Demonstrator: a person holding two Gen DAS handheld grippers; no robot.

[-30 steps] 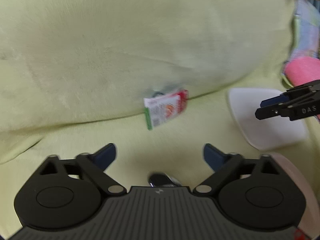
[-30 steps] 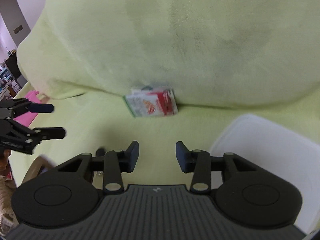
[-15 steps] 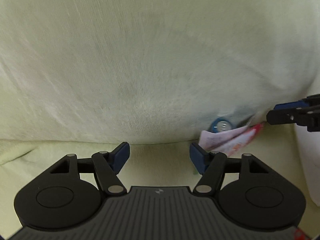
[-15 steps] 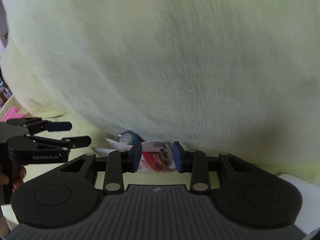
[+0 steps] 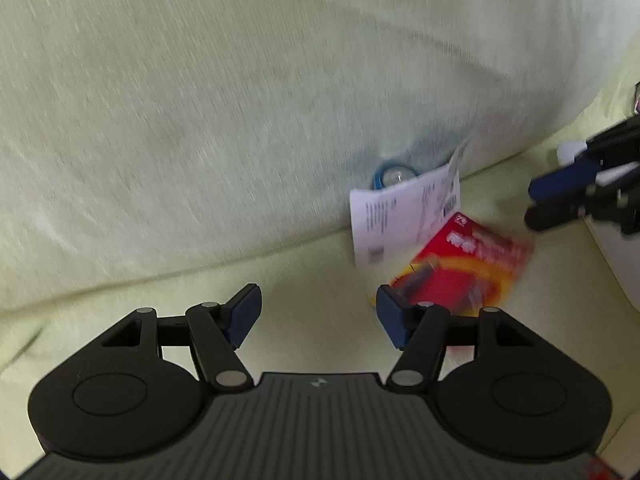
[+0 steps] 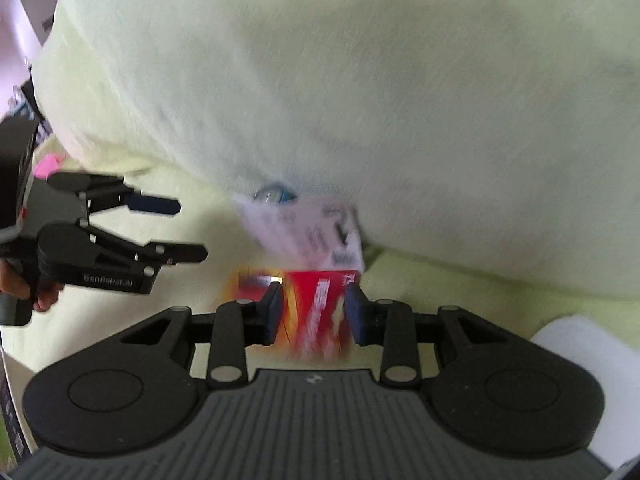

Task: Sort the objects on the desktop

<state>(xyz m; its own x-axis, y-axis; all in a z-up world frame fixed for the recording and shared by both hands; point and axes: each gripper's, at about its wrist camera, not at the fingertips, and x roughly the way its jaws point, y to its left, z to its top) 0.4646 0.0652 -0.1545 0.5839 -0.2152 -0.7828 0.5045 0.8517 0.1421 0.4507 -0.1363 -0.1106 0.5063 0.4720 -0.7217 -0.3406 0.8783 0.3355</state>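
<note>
right gripper: our fingers now straddle red packet, grip unclear | left gripper: wide, empty | white packet shifted | tray next

Black linkage grippers; blue pads; silver rivets (ribbed grey housing)

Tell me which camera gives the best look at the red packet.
Left wrist: the red packet shows nearly whole on the green cover, though blurred, beside the white paper. In the right wrist view it sits between the right gripper fingers, partly hidden and smeared.
</note>
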